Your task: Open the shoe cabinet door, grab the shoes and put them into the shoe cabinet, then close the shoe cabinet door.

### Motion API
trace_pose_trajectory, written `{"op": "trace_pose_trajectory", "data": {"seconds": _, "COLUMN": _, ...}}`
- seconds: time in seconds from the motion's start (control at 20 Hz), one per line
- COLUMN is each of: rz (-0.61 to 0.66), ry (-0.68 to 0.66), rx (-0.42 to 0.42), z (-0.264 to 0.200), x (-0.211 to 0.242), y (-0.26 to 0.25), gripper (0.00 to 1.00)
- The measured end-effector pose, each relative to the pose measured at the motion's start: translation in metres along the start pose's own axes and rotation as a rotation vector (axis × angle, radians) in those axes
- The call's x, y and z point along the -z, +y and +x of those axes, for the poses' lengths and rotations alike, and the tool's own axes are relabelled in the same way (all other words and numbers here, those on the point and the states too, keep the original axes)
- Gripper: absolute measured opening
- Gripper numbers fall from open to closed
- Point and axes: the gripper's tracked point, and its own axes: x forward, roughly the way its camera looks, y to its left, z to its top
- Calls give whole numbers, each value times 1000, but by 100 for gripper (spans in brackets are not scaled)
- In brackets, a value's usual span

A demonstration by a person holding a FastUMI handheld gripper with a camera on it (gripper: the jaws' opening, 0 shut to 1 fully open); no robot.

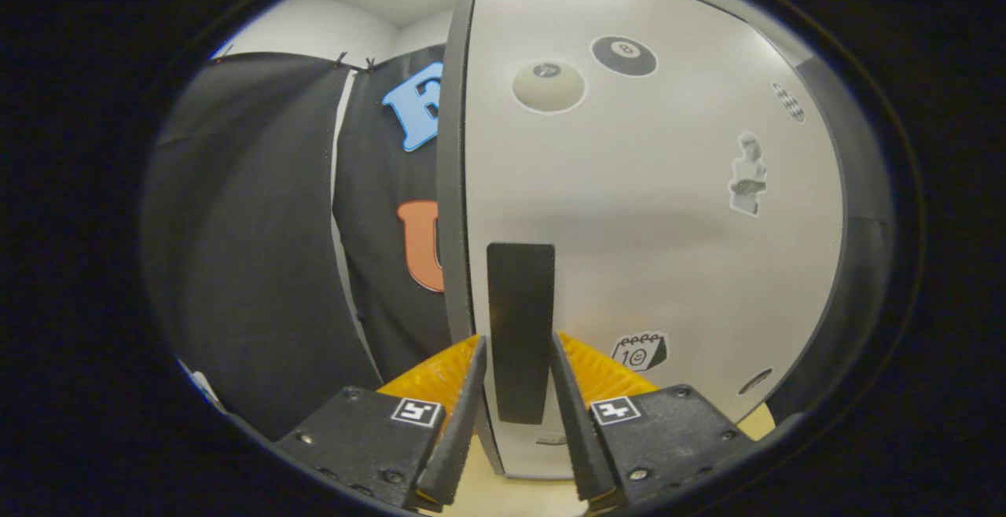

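Fisheye camera riding on the gripper (515, 344), looking forward along its fingers. It sits very close to a cabinet door (652, 210), whose handle (520, 328) is at 12 o'clock.

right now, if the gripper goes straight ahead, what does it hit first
The black handle on the cabinet door. The gripper is open with a finger on each side of it, though how near they are is unclear.

The gripper (516, 344) points forward and level. Its two fingers (460, 415) are parted to a narrow gap. Whether their tips press on anything cannot be told.
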Motion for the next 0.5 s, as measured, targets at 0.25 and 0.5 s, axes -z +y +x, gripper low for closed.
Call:
{"op": "trace_pose_trajectory", "data": {"seconds": 0.25, "rz": -17, "ry": -10, "rx": 26, "z": 0, "x": 0, "y": -3, "gripper": 40}}
{"op": "trace_pose_trajectory", "data": {"seconds": 0.5, "rz": -13, "ry": 13, "rx": -55, "z": -11, "x": 5, "y": -3, "gripper": 35}}
